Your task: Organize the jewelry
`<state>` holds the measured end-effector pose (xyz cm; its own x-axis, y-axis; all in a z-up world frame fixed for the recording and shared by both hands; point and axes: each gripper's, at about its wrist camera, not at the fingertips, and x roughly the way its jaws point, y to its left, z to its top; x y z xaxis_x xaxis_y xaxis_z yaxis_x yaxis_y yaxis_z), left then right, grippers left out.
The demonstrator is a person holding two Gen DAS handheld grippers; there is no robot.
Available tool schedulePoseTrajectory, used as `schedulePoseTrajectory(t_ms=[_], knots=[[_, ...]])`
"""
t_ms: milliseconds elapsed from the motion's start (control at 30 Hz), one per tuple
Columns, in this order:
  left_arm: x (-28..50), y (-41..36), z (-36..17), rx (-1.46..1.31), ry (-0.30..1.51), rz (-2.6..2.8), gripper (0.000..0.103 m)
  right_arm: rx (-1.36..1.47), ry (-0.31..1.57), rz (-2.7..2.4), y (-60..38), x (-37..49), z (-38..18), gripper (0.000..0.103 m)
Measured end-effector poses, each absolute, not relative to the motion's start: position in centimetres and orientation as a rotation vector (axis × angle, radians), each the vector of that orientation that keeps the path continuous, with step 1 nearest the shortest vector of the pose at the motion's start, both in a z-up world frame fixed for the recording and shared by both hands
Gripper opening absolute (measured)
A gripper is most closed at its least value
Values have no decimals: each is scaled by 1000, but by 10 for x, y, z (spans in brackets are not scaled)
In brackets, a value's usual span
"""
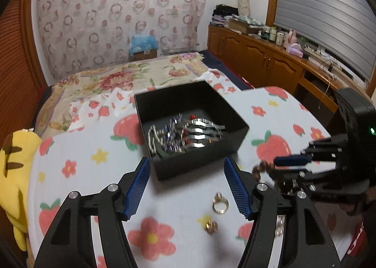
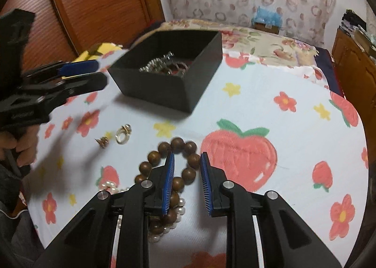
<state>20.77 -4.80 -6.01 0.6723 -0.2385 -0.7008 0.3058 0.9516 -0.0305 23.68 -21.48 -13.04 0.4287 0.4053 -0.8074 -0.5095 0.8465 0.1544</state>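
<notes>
A black open box (image 1: 202, 160) (image 2: 164, 87) holds silver bracelets and chains on the strawberry-print cloth. My left gripper (image 1: 187, 167) (image 2: 101, 74) is open just short of the box's near corner, with nothing held. Two small gold rings (image 1: 220, 202) (image 2: 122, 135) lie on the cloth below its fingers. A brown wooden bead bracelet (image 2: 177, 144) (image 1: 263, 167) lies over a pearl bracelet (image 2: 110, 185). My right gripper (image 2: 186, 162) (image 1: 273, 168) stands open over the bead loop. A few of the beads lie between its pads, which do not press them.
The round table's cloth (image 2: 293, 138) has bare room to the right of the box. A yellow plush toy (image 1: 14, 174) sits at the left edge. A bed with a floral cover (image 1: 122, 77) lies behind, and wooden cabinets (image 1: 258, 56) stand at the right. A person's hand (image 2: 21, 150) grips the left tool.
</notes>
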Motion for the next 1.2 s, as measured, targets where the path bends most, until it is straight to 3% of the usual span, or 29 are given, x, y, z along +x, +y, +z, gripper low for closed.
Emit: schedulePoseTrajectory(t_ms=[133, 200, 700, 900, 1200], knots=[[198, -48, -69, 91, 798, -310, 63, -174, 974, 562, -208, 236, -133, 24], [193, -49, -75, 94, 814, -316, 63, -186, 968, 563, -207, 235, -134, 15], [153, -76, -103, 126, 909, -438, 62, -143, 765, 476, -239, 211, -82, 15], [150, -87, -111, 160, 931, -464, 36, -132, 751, 465, -244, 208, -79, 15], [149, -98, -112, 197, 936, -480, 35, -120, 741, 460, -247, 205, -78, 15]])
